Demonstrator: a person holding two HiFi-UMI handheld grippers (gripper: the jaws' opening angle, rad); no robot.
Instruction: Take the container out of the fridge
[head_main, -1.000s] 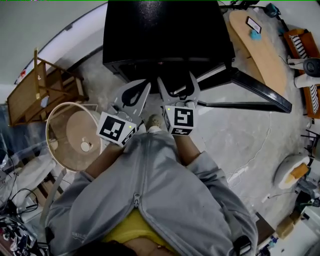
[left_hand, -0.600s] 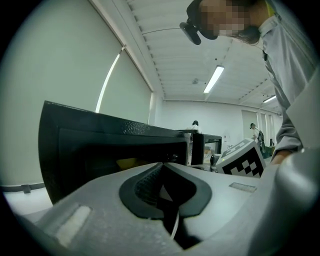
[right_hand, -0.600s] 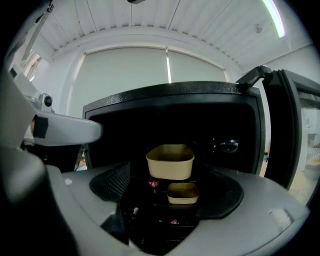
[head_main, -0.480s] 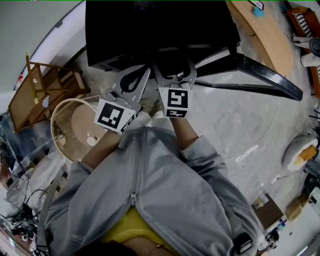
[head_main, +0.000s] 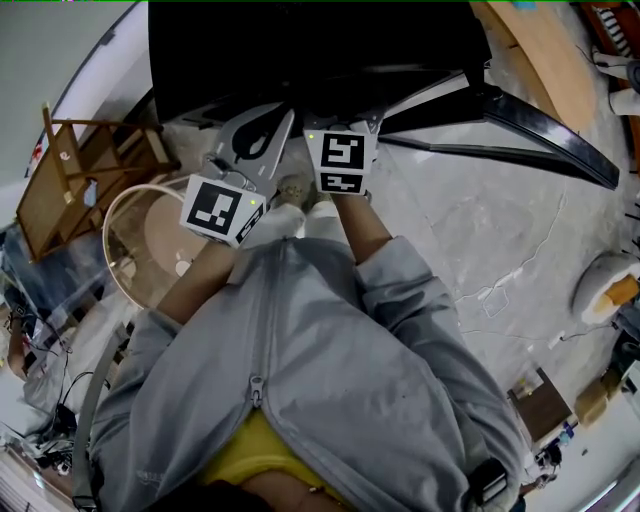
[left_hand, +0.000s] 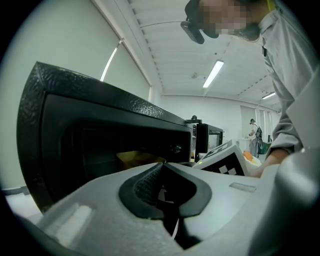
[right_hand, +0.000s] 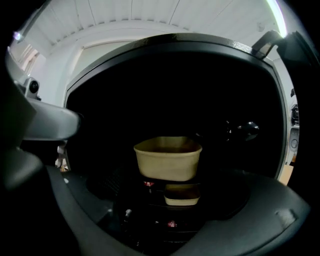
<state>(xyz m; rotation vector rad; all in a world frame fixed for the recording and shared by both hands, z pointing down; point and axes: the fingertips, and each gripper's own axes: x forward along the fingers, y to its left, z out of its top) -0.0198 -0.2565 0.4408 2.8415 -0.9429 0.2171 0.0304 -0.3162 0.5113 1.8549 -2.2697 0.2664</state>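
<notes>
so, nearest the person, both tools are held out in front of the grey jacket (head_main: 330, 380), right at the mouth of the fridge (head_main: 300, 50). the left gripper (head_main: 286, 112) has its tongs pressed together with nothing in them and sits just left of the opening. the right gripper (head_main: 344, 122) points into the dark cavity. its tongs are wide apart, have just been opening further, and touch nothing.

farther in, the container (right_hand: 167, 159), a beige tub, sits on a shelf in the middle of the fridge, framed between the right tongs but well beyond their tips. the door (head_main: 520, 130) is already swung open to the far right, so access looks done. reaching in, gripping, lifting and drawing the tub out all seem left to do.

just below the tub lies a shallow tray (right_hand: 182, 194) of the same colour, which a low reach might catch. the dark interior hides the shelf edges, so i cannot tell how much room there is around the tub.

on the floor to the left are a round white-rimmed stand (head_main: 112, 215) and, farther left, a wooden frame (head_main: 60, 190). both are clear of the path.
</notes>
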